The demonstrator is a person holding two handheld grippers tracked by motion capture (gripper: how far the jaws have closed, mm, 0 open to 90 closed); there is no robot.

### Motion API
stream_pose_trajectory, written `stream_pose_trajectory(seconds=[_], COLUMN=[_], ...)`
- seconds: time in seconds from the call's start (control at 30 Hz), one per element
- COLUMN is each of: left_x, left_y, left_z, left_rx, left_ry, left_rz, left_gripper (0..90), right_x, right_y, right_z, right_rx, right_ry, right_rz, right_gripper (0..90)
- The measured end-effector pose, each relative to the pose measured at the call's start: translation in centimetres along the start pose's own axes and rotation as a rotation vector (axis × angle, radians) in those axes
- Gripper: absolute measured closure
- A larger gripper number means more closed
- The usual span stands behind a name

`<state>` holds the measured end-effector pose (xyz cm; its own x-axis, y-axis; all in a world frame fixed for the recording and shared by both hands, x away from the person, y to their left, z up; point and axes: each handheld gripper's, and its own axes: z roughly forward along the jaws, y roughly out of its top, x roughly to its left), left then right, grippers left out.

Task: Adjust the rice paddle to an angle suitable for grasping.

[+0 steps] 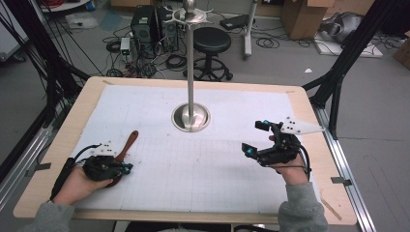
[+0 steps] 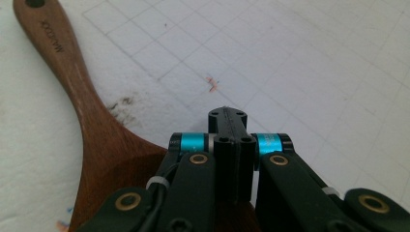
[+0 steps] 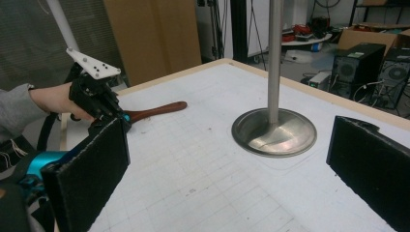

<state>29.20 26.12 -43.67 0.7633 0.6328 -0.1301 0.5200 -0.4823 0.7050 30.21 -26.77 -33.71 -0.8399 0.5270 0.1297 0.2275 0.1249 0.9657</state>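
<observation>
Near the table's front edge, the left gripper (image 1: pixel 126 168) rests low over the broad end of the wooden spatula (image 1: pixel 126 147), its jaws pressed together with nothing between them; the spatula lies flat on the white gridded mat (image 1: pixel 193 159), handle pointing away toward the far side; across the mat, well apart, the right gripper (image 1: pixel 256 137) hovers with jaws spread wide, empty; beyond stands the steel pole on its round base (image 1: pixel 191 117).
</observation>
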Motion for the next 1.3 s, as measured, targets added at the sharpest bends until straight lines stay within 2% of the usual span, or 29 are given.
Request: stream_pose_trajectory(seconds=[0.23,0.33,0.53,0.6,0.7,0.87,1.13,1.17,1.3], left_x=[0.5,0.6,1.9,2.6,3.8,5.4,6.4,6.8,7.2], left_y=[-0.3,0.0,0.9,1.1,1.2,1.5,2.0,1.9,1.9], left_z=[-0.6,-0.9,-2.1,-2.3,-2.2,-1.6,-0.4,-0.4,-0.2], left_rx=[0.006,-0.030,-0.100,-0.108,-0.094,-0.058,-0.029,-0.044,-0.060], left_ry=[-0.002,0.002,0.076,0.101,0.135,0.165,0.188,0.201,0.204], left_rz=[-0.017,-0.021,-0.064,-0.076,-0.106,-0.107,-0.144,-0.190,-0.207], left_gripper=[89.5,89.4,89.5,89.5,89.4,89.4,89.4,89.5,89.4], right_x=[0.0,0.1,0.1,0.1,0.1,0.0,0.0,0.0,0.0], right_y=[0.0,-0.1,0.0,0.0,0.0,0.0,0.0,0.0,0.0], right_z=[0.3,0.4,0.1,-0.1,0.0,0.0,0.0,0.0,-0.1], right_rx=[0.008,0.013,-0.002,-0.003,-0.001,-0.001,-0.003,-0.005,-0.008], right_ry=[0.000,0.004,0.002,0.003,0.005,0.004,0.007,0.006,0.010], right_rz=[-0.002,-0.004,0.000,0.004,0.001,0.005,0.001,0.003,0.007], right_gripper=[0.1,0.1,0.1,0.1,0.1,0.1,0.1,0.1,0.1])
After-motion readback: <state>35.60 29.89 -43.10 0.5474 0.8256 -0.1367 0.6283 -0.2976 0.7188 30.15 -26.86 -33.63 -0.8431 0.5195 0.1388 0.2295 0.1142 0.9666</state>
